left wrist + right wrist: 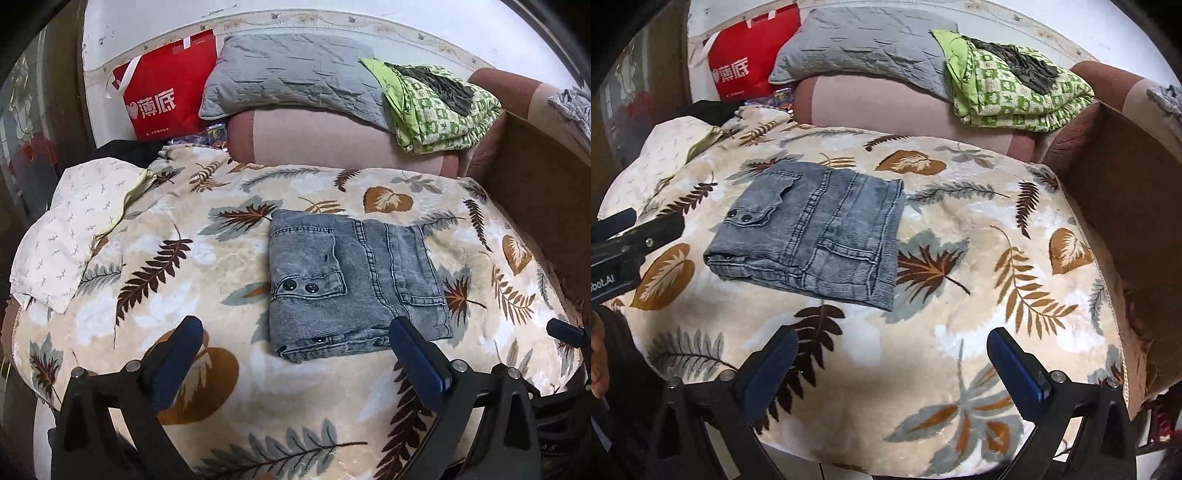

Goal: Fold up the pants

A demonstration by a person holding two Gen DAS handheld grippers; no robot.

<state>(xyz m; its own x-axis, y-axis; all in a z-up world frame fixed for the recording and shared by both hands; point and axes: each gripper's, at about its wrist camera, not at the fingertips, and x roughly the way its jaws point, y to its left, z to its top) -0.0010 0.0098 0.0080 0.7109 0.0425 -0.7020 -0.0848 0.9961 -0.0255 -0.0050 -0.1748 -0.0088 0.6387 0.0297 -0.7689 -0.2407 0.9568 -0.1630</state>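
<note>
Left wrist view: the left gripper (295,354) stands wide open with nothing between its pads, and the pants (354,284) lie just ahead of it, slightly toward its right finger, folded into a compact square on the blanket (221,387). From the right gripper (892,362), also wide open and empty, the bundle sits ahead and off to its left. Neither tool touches the denim. Folding looks essentially done: several layers are stacked with the edges fairly even.

The jeans should handle as a soft but thick, fairly heavy stack; denim grips well and will not slip, yet the layers can slide apart if only the top one is pinched. Any further hold is best taken at the thick folded edge nearest the tools, through all layers.
</note>
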